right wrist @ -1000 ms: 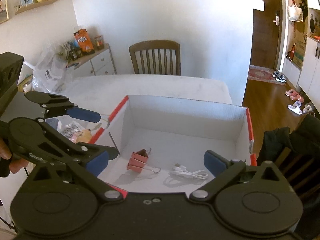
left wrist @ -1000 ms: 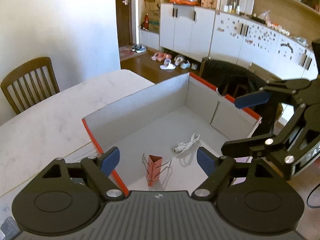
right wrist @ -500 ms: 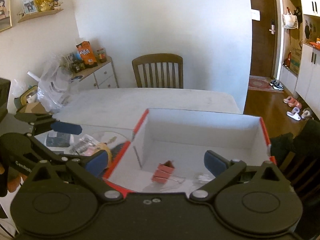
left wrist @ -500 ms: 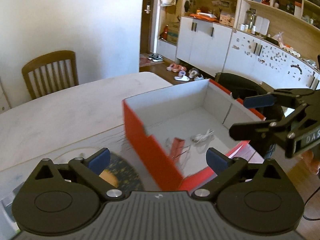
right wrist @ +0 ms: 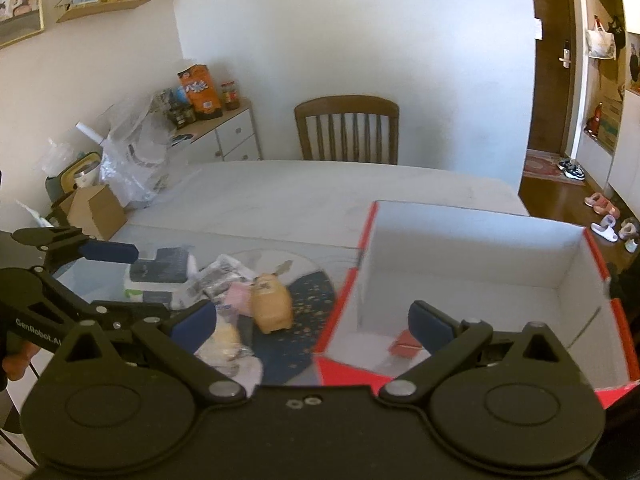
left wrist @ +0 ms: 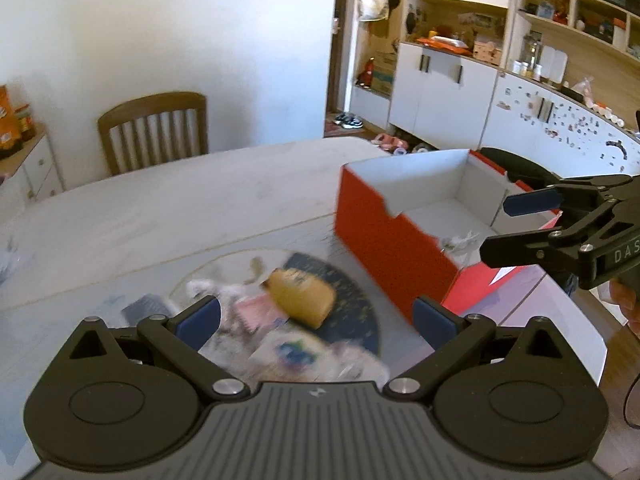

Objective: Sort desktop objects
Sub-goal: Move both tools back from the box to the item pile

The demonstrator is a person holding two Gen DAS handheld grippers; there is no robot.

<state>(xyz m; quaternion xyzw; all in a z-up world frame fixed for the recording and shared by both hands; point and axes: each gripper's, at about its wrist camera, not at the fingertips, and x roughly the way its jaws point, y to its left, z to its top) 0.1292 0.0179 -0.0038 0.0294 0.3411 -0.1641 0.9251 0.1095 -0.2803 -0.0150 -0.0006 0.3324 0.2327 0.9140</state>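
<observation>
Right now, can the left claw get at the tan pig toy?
Probably yes. The left claw is open and empty, and the pig toy lies on top of the clutter just ahead, with nothing over it.

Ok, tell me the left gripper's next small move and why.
Probably lower the open left gripper onto the tan pig-shaped toy: it lies just ahead between the fingers on the cluttered pile, outside the red box, and both grippers are empty.
</observation>
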